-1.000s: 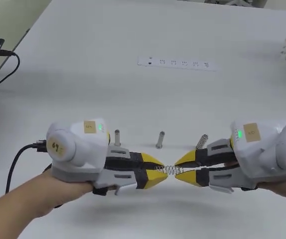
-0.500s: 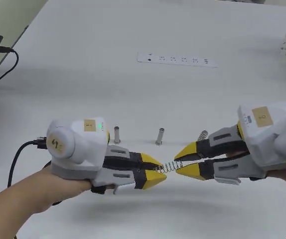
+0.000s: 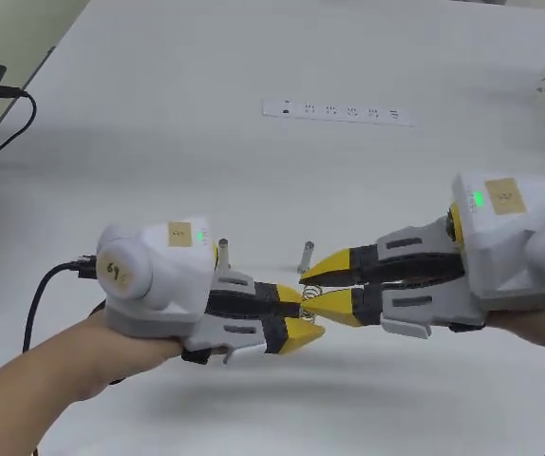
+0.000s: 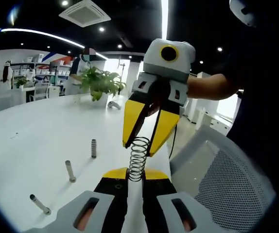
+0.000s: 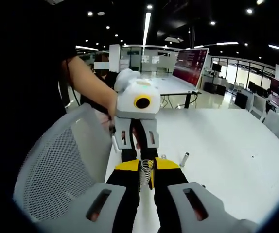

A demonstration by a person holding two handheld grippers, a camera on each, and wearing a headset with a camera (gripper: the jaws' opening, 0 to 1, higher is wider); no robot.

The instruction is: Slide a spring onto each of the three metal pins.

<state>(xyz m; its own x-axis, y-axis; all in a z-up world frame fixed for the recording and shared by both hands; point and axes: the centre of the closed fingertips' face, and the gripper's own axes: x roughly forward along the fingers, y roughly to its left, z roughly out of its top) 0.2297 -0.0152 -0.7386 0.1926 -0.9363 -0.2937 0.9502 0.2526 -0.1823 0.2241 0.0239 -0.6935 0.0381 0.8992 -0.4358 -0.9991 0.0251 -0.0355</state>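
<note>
Spring [image 4: 138,162] being clamped by left gripper [image 4: 134,173], being straddled by right gripper [image 4: 139,147], pinch unclear. Pins [image 4: 70,171] nr table [image 3: 253,171] near edge: 2 bare, 3rd unclear.

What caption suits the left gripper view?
Left gripper holds a spring by one end; the right gripper straddles the other end, jaws open, three pins nearby.

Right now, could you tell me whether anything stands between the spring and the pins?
Nothing visible on the table lies between the spring and the pins. The right gripper, though, straddles the spring's free end while the left gripper clamps the other.
</note>
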